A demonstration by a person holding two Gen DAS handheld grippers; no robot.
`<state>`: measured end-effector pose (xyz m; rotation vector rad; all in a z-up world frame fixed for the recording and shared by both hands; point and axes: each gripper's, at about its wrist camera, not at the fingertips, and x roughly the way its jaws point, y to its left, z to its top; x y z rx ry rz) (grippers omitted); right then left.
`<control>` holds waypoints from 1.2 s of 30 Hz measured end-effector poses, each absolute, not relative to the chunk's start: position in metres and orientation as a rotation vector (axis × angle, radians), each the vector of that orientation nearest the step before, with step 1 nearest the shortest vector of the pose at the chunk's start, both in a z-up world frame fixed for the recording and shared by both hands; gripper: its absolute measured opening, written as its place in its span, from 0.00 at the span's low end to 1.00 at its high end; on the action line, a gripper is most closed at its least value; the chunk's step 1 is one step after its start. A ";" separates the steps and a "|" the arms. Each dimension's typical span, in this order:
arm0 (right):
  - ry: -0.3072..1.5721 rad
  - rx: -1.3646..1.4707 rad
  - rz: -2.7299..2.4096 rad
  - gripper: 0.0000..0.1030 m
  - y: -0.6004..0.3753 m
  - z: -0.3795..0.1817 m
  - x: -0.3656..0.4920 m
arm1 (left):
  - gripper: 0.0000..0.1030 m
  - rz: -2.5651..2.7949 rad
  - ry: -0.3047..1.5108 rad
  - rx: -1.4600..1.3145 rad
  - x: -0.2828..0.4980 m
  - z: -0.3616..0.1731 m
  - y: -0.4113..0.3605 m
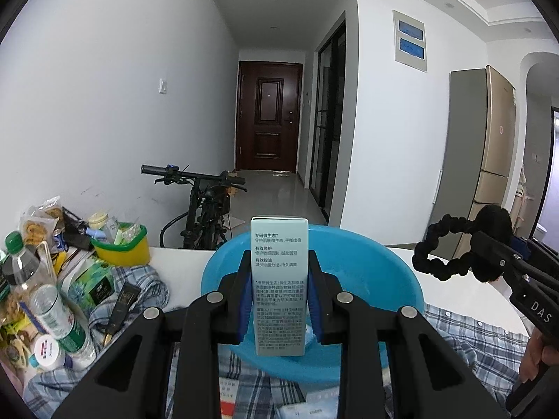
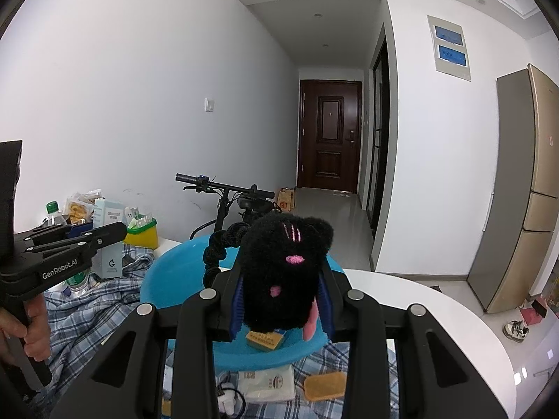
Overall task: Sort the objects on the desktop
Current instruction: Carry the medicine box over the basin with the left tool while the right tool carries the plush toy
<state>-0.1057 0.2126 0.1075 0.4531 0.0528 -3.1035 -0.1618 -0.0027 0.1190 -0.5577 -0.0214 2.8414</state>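
My left gripper is shut on a tall pale teal carton with printed text and holds it upright above the blue plastic basin. My right gripper is shut on a black plush toy with pink stitching and a looped black tail, held over the same basin. The toy and right gripper also show at the right of the left wrist view. The left gripper with the carton shows at the left of the right wrist view. A small yellow box lies in the basin.
A plaid cloth covers the white table. At the left stand water bottles, snack packs and a yellow-green bin. A white packet and a yellow sponge lie in front of the basin. A bicycle stands behind the table.
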 end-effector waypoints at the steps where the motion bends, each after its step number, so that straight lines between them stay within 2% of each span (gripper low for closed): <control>1: 0.053 0.451 -3.103 0.32 0.213 0.108 -0.110 | 0.28 2.840 -0.021 -0.557 -0.167 0.120 -0.002; 13: 0.069 0.435 -3.101 0.32 0.214 0.114 -0.167 | 0.28 2.839 -0.004 -0.465 -0.230 0.131 0.008; 29: 0.062 0.461 -3.130 0.32 0.224 0.106 -0.244 | 0.28 2.875 -0.097 -0.403 -0.325 0.120 0.021; 36: 0.034 0.489 -3.123 0.32 0.229 0.109 -0.265 | 0.28 2.878 -0.052 -0.435 -0.349 0.119 0.029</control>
